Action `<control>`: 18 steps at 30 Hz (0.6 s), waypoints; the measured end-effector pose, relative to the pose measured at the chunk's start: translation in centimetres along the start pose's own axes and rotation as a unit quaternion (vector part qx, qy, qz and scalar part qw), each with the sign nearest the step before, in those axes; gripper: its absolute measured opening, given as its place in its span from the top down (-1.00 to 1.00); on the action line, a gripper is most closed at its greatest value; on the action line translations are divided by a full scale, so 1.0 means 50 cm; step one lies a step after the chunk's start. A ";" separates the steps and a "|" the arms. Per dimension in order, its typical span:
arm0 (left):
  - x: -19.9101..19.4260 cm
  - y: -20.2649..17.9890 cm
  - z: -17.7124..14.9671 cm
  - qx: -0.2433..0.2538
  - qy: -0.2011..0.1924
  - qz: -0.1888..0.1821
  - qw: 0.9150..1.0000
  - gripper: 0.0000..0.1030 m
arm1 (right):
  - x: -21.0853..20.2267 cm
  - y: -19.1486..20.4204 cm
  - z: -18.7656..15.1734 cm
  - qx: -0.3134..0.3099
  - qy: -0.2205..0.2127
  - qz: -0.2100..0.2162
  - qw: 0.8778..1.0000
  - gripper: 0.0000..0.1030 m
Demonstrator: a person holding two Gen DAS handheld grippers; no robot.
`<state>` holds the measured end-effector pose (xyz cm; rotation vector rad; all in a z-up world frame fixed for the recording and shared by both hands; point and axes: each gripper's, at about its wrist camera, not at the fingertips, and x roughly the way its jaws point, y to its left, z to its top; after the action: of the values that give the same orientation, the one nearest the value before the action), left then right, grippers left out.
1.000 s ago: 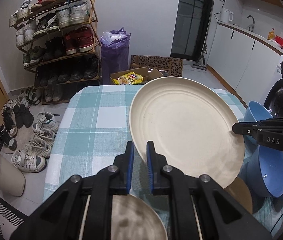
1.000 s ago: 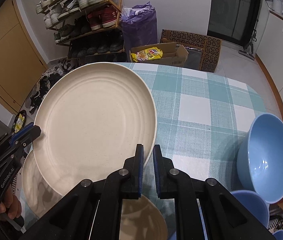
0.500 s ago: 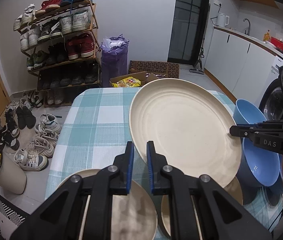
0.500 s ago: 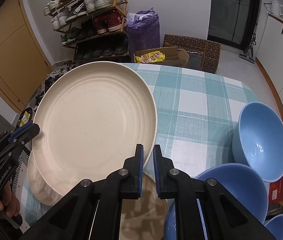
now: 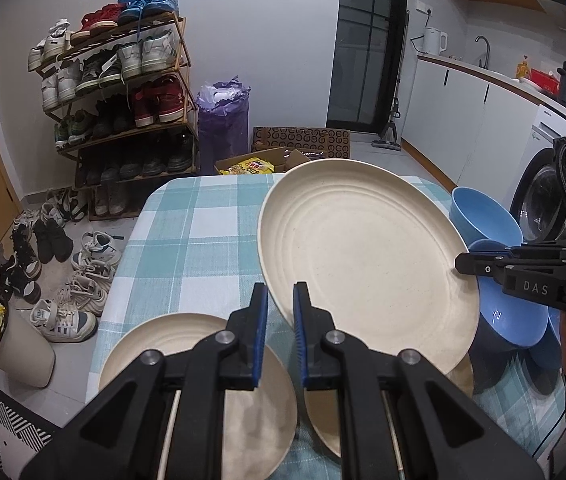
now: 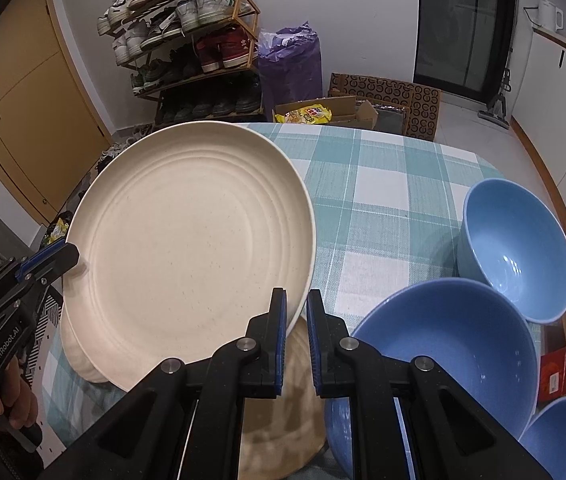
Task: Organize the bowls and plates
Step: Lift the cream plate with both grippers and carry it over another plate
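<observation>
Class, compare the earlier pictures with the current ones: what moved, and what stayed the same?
The large cream ridged plate, gripped at opposite rims by the left gripper and right gripper, has risen above the checked tablecloth, revealing more cream plates and blue bowls beneath. Both grips and the tableware's positions stay unchanged.

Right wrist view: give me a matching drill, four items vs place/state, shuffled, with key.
Items:
1. large cream plate
2. nearest blue bowl
3. shoe rack
4. checked tablecloth

States:
A. against the far wall
B. held up by its rim between both grippers
C. covering the table
D. beside the right gripper, opening up

Pairs: 1-B, 2-D, 3-A, 4-C
</observation>
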<state>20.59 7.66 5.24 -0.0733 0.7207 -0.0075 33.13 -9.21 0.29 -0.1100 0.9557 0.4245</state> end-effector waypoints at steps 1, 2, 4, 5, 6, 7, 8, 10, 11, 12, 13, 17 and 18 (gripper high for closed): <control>-0.003 -0.001 -0.004 0.001 0.000 0.000 1.000 0.80 | -0.003 0.000 -0.006 -0.001 -0.002 0.000 1.000 0.80; -0.006 -0.002 -0.009 0.001 0.000 0.000 1.000 0.80 | -0.005 0.002 -0.012 -0.002 -0.004 0.000 1.000 0.80; -0.011 -0.002 -0.019 0.001 0.000 0.000 1.000 0.80 | -0.010 0.005 -0.021 -0.003 -0.007 0.001 1.000 0.80; -0.014 0.000 -0.025 -0.001 0.000 0.000 1.000 0.80 | -0.013 0.006 -0.028 -0.003 -0.009 0.003 1.000 0.80; -0.016 0.001 -0.030 -0.002 0.001 -0.001 1.000 0.80 | -0.015 0.009 -0.032 -0.003 -0.010 0.005 1.000 0.80; -0.019 0.003 -0.035 -0.003 0.001 -0.001 1.000 0.80 | -0.017 0.013 -0.038 -0.004 -0.011 0.005 1.000 0.80; -0.022 0.004 -0.039 -0.003 0.001 -0.002 1.000 0.80 | -0.019 0.016 -0.043 -0.006 -0.013 0.006 1.000 0.80; -0.026 0.006 -0.048 -0.004 0.002 -0.002 1.000 0.80 | -0.025 0.022 -0.056 -0.009 -0.017 0.006 1.000 0.79; -0.028 0.007 -0.055 -0.004 0.002 -0.002 1.000 0.80 | -0.026 0.023 -0.061 -0.009 -0.018 0.007 1.000 0.79; -0.030 0.005 -0.059 -0.004 0.003 -0.002 1.000 0.80 | -0.026 0.023 -0.066 -0.008 -0.018 0.007 1.000 0.79; -0.031 0.004 -0.065 -0.003 0.004 -0.001 1.000 0.80 | -0.025 0.024 -0.072 -0.008 -0.018 0.007 1.000 0.79; -0.032 -0.002 -0.083 -0.001 0.007 -0.002 1.000 0.80 | -0.021 0.023 -0.100 0.000 -0.018 0.008 1.000 0.79; -0.031 -0.004 -0.087 -0.001 0.008 -0.002 1.000 0.80 | -0.021 0.021 -0.107 0.003 -0.018 0.009 1.000 0.79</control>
<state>16.55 7.25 3.00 -0.0762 0.7364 -0.0117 28.10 -10.02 -1.86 -0.0871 0.9224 0.4393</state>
